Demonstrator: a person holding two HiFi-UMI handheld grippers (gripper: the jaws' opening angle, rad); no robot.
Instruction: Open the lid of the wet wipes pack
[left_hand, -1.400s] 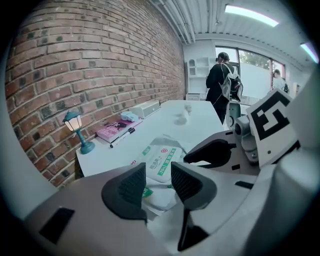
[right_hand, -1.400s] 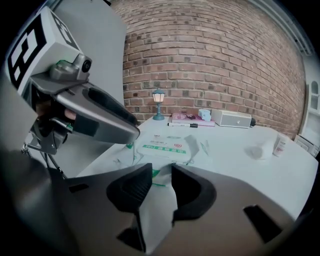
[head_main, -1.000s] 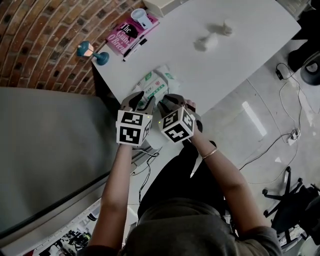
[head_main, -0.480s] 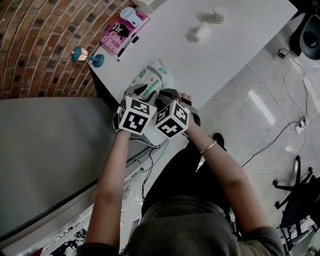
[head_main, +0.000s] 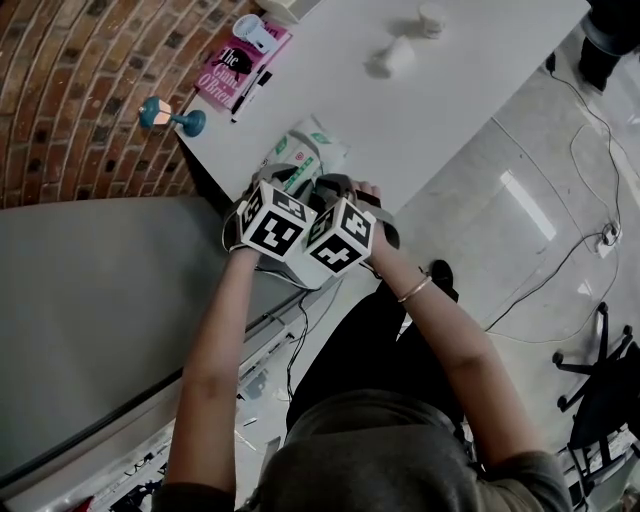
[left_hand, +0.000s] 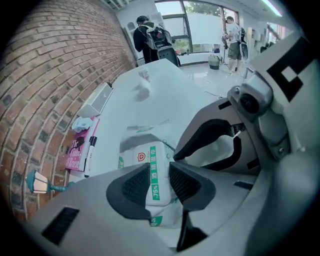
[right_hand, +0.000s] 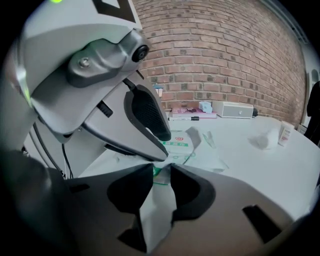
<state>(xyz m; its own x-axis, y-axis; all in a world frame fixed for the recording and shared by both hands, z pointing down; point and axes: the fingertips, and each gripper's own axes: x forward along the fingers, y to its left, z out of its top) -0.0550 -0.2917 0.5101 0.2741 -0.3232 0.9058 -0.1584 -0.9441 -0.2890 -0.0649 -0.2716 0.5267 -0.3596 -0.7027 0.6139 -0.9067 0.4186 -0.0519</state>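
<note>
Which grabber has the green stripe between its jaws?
The left gripper: the wipes pack shows its green stripe between the closing jaws. The right gripper, also closing, straddles its white end.

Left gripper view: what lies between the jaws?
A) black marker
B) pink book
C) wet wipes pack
C: the wet wipes pack, its green strip showing, sits between the left gripper's closing jaws; the marker and book lie apart at the left.
</note>
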